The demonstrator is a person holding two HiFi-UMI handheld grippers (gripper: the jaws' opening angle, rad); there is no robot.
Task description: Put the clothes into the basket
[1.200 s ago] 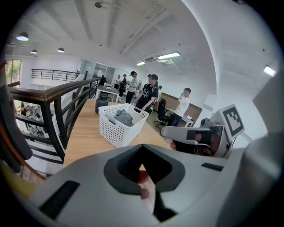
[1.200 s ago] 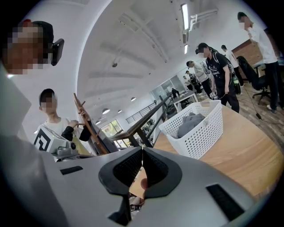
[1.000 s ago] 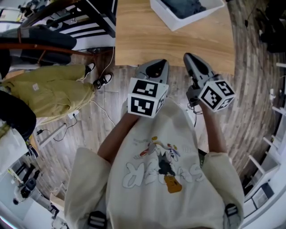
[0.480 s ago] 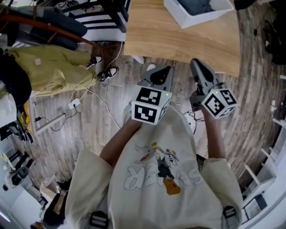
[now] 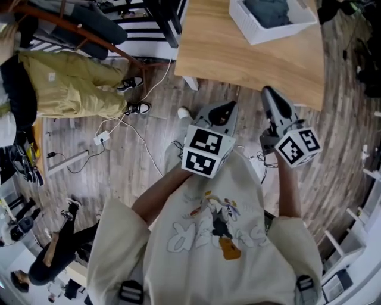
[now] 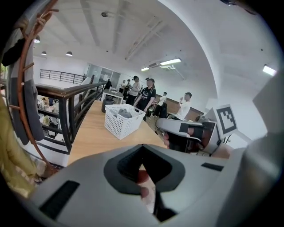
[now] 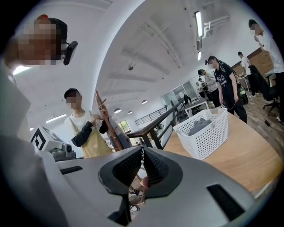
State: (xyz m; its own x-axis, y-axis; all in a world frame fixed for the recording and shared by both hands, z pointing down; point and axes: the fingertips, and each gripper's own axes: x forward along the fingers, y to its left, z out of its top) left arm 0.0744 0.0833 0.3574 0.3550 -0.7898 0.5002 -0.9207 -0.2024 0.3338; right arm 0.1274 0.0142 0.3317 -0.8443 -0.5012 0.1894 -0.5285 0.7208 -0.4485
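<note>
Fingers (image 6: pixel 123 167) of the left gripper (image 5: pixel 223 109) are shut on nothing, and the right gripper (image 5: pixel 271 95) has its fingers (image 7: pixel 126 167) pressed together the same way, also empty. Both are held near the person's chest, short of the table (image 5: pixel 238 56). At its far side stands the white basket (image 5: pixel 262 34) with grey clothes (image 5: pixel 271 12) piled inside. No loose garment shows on the tabletop, so the loading looks done or paused. Any next move calls for finding another garment and opening the fingers to take it.
</note>
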